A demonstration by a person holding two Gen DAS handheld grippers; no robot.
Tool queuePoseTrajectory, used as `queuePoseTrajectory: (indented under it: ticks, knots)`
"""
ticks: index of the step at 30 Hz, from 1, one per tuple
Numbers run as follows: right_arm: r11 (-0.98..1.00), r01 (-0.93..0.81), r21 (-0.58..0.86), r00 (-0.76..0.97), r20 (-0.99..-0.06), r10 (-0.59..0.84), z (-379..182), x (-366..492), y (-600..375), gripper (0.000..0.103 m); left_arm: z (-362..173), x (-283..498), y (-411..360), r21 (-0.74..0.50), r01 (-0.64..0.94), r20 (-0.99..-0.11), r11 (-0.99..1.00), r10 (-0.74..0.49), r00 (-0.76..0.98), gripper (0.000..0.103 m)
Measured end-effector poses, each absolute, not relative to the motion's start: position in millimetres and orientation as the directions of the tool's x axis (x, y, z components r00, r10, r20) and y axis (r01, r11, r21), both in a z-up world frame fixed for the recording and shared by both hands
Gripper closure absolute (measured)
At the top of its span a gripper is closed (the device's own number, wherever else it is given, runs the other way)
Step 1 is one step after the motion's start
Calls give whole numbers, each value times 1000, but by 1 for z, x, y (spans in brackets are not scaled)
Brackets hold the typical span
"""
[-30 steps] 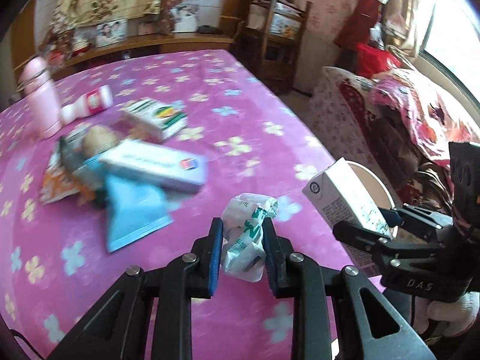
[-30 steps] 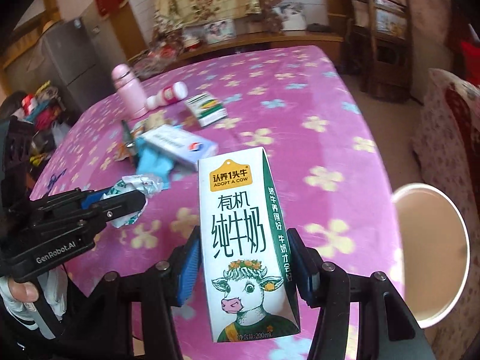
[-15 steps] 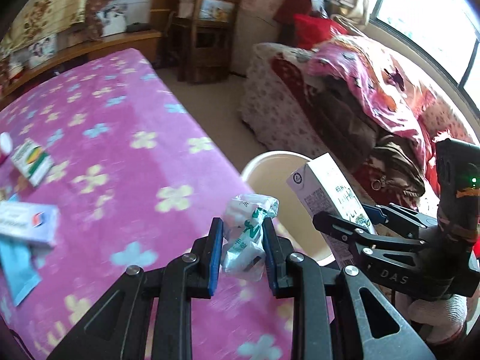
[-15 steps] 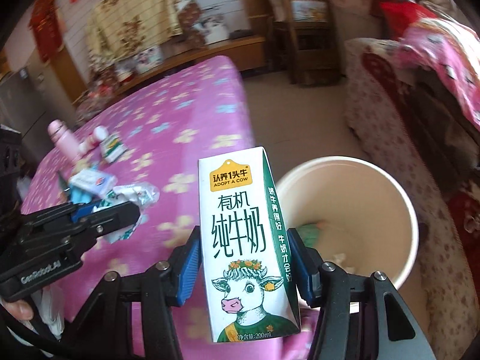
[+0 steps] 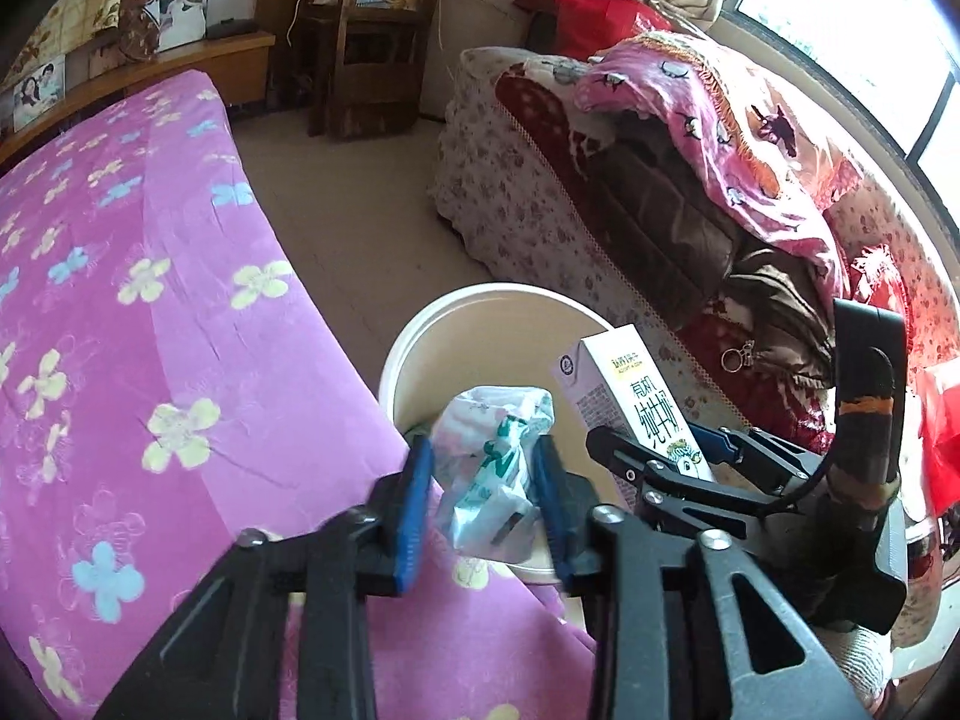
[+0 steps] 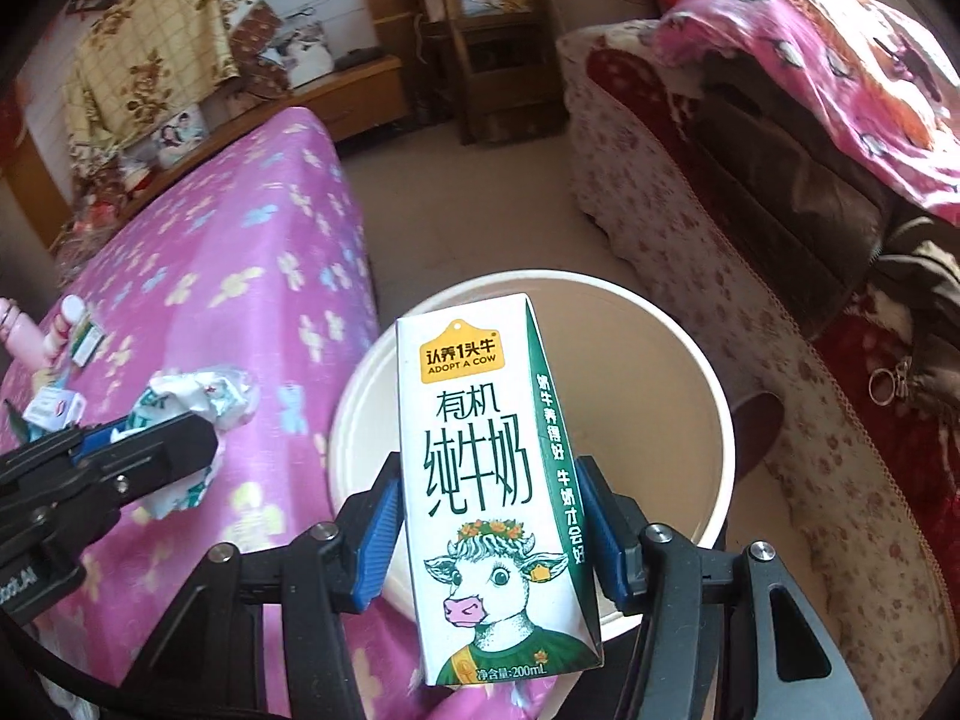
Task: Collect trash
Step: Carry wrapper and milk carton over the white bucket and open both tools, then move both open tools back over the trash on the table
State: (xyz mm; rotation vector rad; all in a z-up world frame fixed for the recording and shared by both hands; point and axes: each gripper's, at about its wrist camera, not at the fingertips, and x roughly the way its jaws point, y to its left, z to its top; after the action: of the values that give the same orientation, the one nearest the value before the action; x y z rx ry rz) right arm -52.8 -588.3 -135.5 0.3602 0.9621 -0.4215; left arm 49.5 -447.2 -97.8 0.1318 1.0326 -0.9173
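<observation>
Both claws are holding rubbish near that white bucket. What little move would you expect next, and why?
Probably the right claw opens to drop the milk carton, because the carton already hangs upright over the mouth of the white bucket. The left claw grips a crumpled wrapper that looks to be only at the bucket's near rim, by the pink tablecloth, so it likely needs to reach further first.

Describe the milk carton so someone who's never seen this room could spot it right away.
Find the round white bucket on the floor beside the pink flowered table. The milk carton is held upright over it in the right gripper. Unlike the crumpled wrapper nearby, it is a rigid white-and-green box with a cartoon cow.
</observation>
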Motion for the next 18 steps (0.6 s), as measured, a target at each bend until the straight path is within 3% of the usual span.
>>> queuePoseTrajectory:
  ticks: [3,6,18]
  knots:
    - [847,519,118,485,-857,-178,-144,-52,-593,43,-102,53,-445,-335,697,-781,634,-601,171,44]
    - [843,523,125,481,-860,-171,-150,-50,-594,36,-103,56,-442,-330,693,-782,641,-597,180,43]
    - [848,513,136,497,-852,-164,-145,-53,-581,35,-96,52,-424,-313,695,-775,647,-597,207,40]
